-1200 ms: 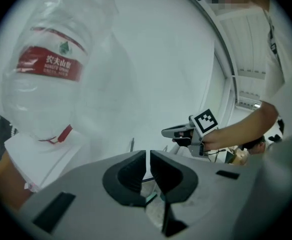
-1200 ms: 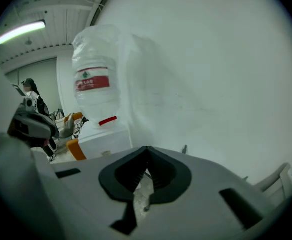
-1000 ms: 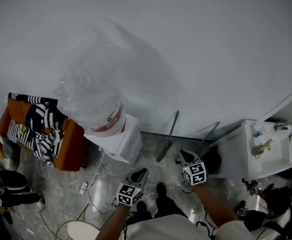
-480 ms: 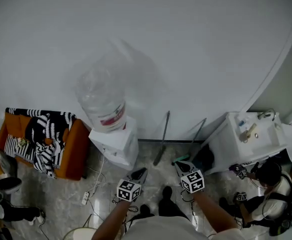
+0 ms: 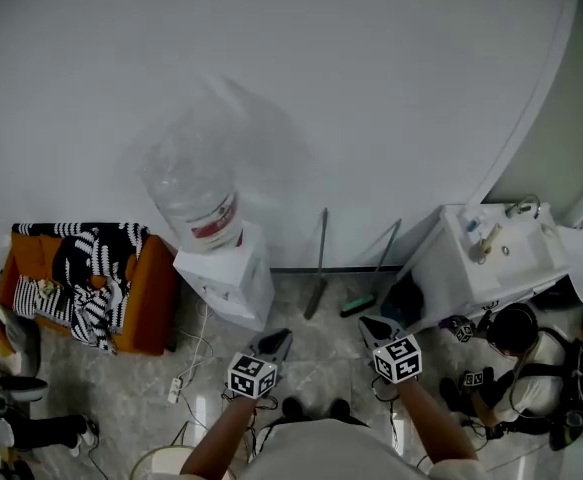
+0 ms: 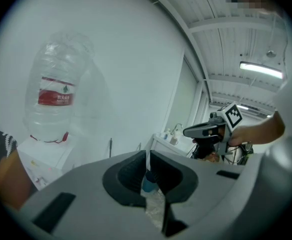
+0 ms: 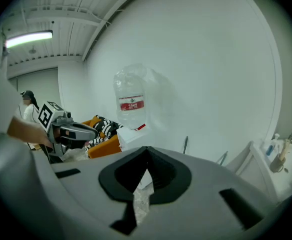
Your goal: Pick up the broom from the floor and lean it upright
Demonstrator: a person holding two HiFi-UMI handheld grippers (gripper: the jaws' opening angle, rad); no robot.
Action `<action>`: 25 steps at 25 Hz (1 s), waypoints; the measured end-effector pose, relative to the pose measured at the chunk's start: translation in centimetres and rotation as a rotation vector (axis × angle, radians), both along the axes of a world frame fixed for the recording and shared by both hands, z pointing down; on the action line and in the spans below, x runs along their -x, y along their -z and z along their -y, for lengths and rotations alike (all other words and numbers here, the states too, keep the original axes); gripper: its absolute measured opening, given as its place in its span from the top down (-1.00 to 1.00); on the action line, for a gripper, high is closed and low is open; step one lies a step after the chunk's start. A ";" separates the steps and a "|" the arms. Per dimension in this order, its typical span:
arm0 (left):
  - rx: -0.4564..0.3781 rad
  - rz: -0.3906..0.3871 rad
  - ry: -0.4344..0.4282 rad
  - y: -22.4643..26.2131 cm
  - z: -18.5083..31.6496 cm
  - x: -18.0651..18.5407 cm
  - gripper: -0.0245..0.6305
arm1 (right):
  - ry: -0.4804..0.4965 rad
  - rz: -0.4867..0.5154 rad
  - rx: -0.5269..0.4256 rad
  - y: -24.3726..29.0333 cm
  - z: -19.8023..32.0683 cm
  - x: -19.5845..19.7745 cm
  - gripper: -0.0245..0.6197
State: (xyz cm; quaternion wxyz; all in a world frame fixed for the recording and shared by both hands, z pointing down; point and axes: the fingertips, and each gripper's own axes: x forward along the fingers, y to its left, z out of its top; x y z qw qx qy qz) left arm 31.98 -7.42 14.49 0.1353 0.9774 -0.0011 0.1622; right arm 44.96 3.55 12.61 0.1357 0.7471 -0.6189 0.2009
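Both pairs of jaws are closed on nothing, the left gripper (image 5: pixel 279 338) and right gripper (image 5: pixel 367 321) side by side above the floor. Just beyond the right one the broom (image 5: pixel 358 306) leans upright against the far wall, its green head on the floor and a dark long-handled tool (image 5: pixel 318 268) near its left. A water dispenser (image 5: pixel 226 283) stands farther left, and a white sink cabinet (image 5: pixel 491 268) crowds the broom's right.

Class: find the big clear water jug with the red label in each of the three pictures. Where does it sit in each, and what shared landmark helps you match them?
Head view: the water jug stands left of centre, against the white wall.
Left gripper view: upper left, above the jaws.
Right gripper view: centre, slightly left, above the jaws.
Shared landmark: the white dispenser directly under the jug.
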 end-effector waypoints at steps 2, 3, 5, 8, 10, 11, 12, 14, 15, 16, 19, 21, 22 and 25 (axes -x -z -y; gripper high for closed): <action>-0.010 -0.006 0.011 1.0 -0.5 0.1 0.85 | 0.025 -0.013 -0.020 0.9 -0.9 0.3 0.92; -0.013 -0.012 0.018 1.6 -0.7 0.1 0.85 | 0.038 -0.025 -0.029 1.4 -1.4 0.4 0.92; -0.021 -0.026 0.031 3.0 -1.5 0.0 0.85 | 0.060 -0.051 -0.055 2.5 -2.3 0.5 0.92; -0.044 -0.047 0.042 4.6 -2.5 -0.1 0.85 | 0.066 -0.079 -0.099 3.7 -3.5 0.0 0.92; -0.054 -0.058 0.056 5.0 -2.9 0.0 0.85 | 0.069 -0.081 -0.113 4.0 -4.0 -0.3 0.92; -0.056 -0.062 0.063 5.2 -3.0 0.0 0.85 | 0.072 -0.080 -0.117 4.0 -4.0 -0.5 0.92; -0.058 -0.064 0.071 5.3 -3.0 0.0 0.85 | 0.074 -0.081 -0.120 4.1 -3.9 -0.6 0.92; -0.058 -0.066 0.083 5.5 -3.0 -0.1 0.85 | 0.080 -0.092 -0.123 4.3 -3.7 -0.8 0.92; -0.058 -0.067 0.088 5.7 -3.0 -0.1 0.85 | 0.084 -0.098 -0.125 4.5 -3.6 -0.8 0.92; -0.058 -0.067 0.091 5.8 -3.1 -0.1 0.85 | 0.088 -0.103 -0.127 4.7 -3.5 -0.8 0.92; -0.061 -0.073 0.097 6.5 -3.2 -0.2 0.85 | 0.099 -0.113 -0.129 5.3 -3.3 -1.0 0.92; -0.063 -0.080 0.100 7.0 -3.2 -0.2 0.85 | 0.104 -0.114 -0.129 5.5 -3.2 -1.1 0.92; -0.065 -0.083 0.102 7.2 -3.1 -0.3 0.85 | 0.107 -0.114 -0.132 5.7 -3.2 -1.1 0.92; -0.071 -0.088 0.111 7.6 -2.9 -0.5 0.85 | 0.117 -0.115 -0.143 6.1 -3.0 -1.3 0.92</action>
